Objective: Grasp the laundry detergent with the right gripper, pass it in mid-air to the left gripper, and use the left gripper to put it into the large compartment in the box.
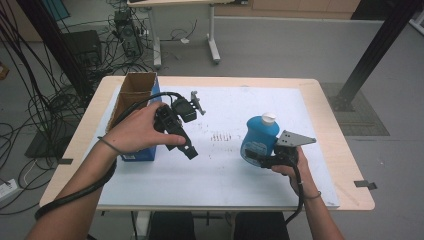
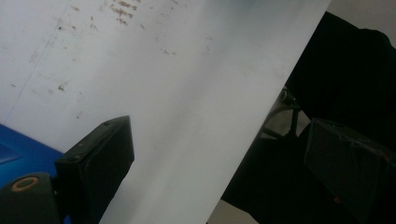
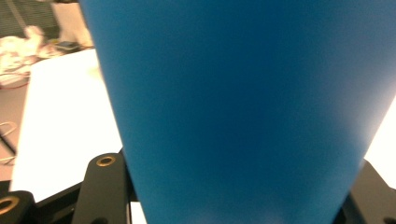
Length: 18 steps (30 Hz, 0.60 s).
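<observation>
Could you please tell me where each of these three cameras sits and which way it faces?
High view: above the person's side, looking forward and down at the table; both forearms show.
Left gripper view: rides the left gripper, looking down at the white mat; open fingers show.
Right gripper view: rides the right gripper, facing the held blue bottle.
Shared: high and right views show the bottle.

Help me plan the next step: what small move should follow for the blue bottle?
Probably carry the blue bottle left toward the open cardboard box. The right tool is shut on the bottle, the box stands across the table, and the left tool is open.
</observation>
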Each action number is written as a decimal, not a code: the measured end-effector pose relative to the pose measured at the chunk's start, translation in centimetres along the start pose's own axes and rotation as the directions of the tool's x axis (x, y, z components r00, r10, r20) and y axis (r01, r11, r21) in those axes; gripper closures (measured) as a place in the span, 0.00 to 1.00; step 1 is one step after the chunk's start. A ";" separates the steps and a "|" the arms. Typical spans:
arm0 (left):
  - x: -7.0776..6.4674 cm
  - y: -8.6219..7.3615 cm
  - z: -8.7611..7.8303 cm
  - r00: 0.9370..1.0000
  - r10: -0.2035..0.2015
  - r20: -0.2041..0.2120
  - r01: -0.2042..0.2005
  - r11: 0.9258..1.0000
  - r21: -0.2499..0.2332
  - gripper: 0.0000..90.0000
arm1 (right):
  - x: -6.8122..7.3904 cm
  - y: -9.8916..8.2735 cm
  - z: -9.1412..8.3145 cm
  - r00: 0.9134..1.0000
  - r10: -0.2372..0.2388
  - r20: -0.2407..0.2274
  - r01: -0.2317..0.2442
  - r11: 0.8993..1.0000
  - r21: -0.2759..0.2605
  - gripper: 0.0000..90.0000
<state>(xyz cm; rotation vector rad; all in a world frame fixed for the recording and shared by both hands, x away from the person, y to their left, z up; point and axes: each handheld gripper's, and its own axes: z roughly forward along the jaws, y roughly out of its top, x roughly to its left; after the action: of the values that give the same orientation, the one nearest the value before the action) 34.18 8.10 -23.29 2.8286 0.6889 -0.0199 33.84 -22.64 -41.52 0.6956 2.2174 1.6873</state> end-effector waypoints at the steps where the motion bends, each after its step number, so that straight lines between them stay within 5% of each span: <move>1: -0.1 0.1 0.0 1.000 0.015 0.001 -0.015 1.000 0.002 0.10 | 0.1 0.1 0.1 1.000 -0.002 -0.016 0.002 1.000 0.006 0.46; 8: -0.7 0.7 -0.5 0.996 0.084 0.016 -0.084 0.996 0.023 0.09 | 1.0 0.8 0.9 0.992 -0.019 -0.126 0.021 1.000 0.012 0.46; 18: -1.5 1.6 -1.5 0.988 0.155 0.027 -0.156 0.987 0.035 0.10 | 2.3 1.4 1.8 0.976 -0.044 -0.215 0.049 0.999 0.022 0.46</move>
<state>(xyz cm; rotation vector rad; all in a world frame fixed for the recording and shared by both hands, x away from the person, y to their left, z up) 33.46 6.38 -21.43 2.9042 0.4653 -0.0410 33.05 -19.69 -40.47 0.4828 2.3838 1.7877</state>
